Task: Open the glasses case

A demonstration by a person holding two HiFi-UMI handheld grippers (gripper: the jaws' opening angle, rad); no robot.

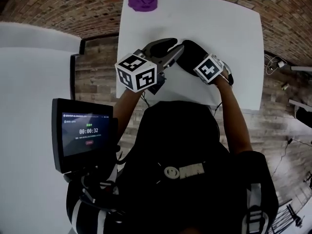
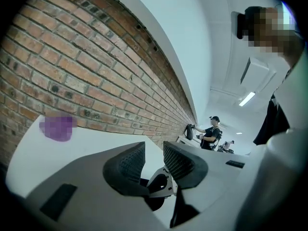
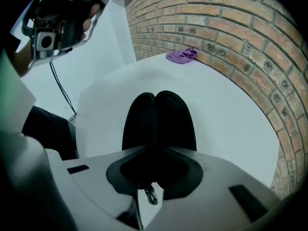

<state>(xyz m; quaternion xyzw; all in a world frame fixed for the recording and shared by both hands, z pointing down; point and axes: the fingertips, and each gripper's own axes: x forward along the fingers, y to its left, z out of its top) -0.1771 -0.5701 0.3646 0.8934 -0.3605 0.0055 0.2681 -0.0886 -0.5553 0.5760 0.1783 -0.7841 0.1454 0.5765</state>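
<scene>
A black glasses case (image 1: 191, 52) lies closed on the white table (image 1: 234, 43), near its front edge. In the right gripper view the case (image 3: 159, 119) runs away from me, a seam down its middle. My right gripper (image 3: 156, 167) points steeply down and its pads press on the case's near end. My left gripper (image 1: 170, 50) hovers just left of the case, its tips close to the case's left end. Its jaws stand apart with nothing between them (image 2: 155, 160). In the right gripper view it hangs at the upper left (image 3: 57, 23).
A purple cloth (image 1: 144, 0) lies at the table's far edge, against the brick wall (image 3: 231, 28). A screen (image 1: 83, 135) on a stand is at my lower left. Far off in the left gripper view stands a person (image 2: 210, 133).
</scene>
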